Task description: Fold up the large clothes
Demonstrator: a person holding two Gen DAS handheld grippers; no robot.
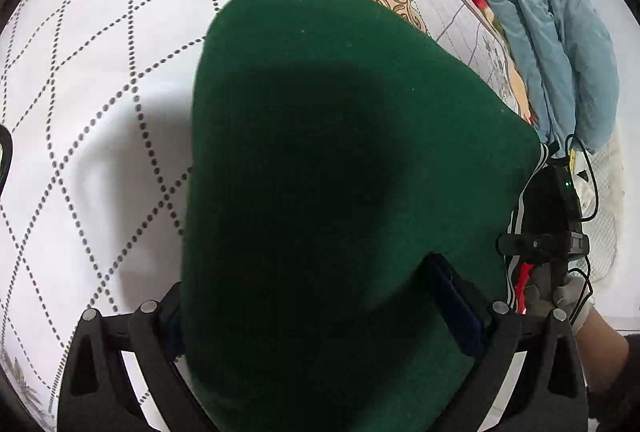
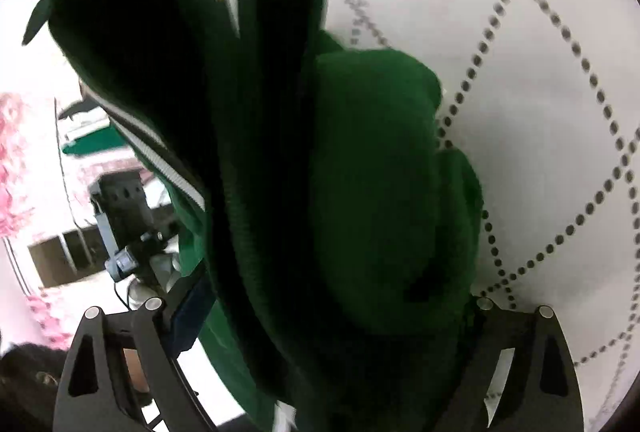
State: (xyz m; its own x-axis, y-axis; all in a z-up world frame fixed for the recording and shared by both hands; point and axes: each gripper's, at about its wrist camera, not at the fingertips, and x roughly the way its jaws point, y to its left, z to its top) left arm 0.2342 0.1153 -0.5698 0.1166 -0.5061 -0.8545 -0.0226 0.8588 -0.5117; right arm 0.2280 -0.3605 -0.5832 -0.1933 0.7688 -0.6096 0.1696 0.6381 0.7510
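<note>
Dark green garment (image 1: 340, 172) with striped trim held up over the white quilted bed cover (image 1: 100, 72), left gripper (image 1: 320, 312) jaws clamped on its cloth, right gripper (image 2: 320, 312) jaws clamped on bunched folds, blue clothing (image 1: 552, 32) heaped beyond the bed's edge

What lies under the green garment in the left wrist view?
Around the green garment shows a white quilted bedcover with dotted diamond lines, so the garment seems to hang over that. The cloth covers the patch directly below, so anything lying there is hidden.
</note>
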